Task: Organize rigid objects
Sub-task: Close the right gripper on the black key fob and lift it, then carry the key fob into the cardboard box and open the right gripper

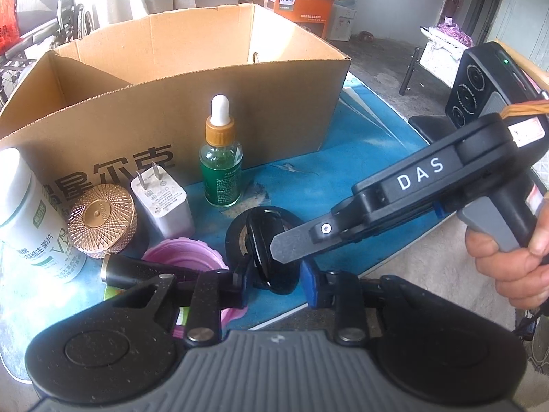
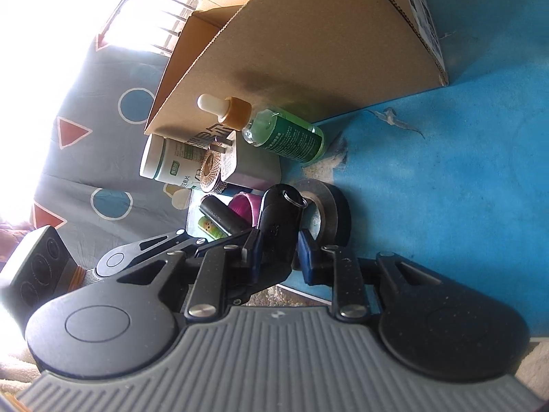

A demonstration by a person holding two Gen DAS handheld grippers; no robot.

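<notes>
A black key fob with a metal ring sits between both grippers' blue pads, above a black tape roll on the blue mat. My left gripper has its jaws around the fob's lower end. My right gripper, seen from the side in the left wrist view, holds the fob from the right. An open cardboard box stands behind. In front of the box are a green dropper bottle, a white charger, a rose-gold lid and a white supplement bottle.
A pink cup and a black cylinder lie left of the fob. The mat's front edge runs close under the grippers. A black camera unit sits on the right gripper. Boxes and furniture stand behind.
</notes>
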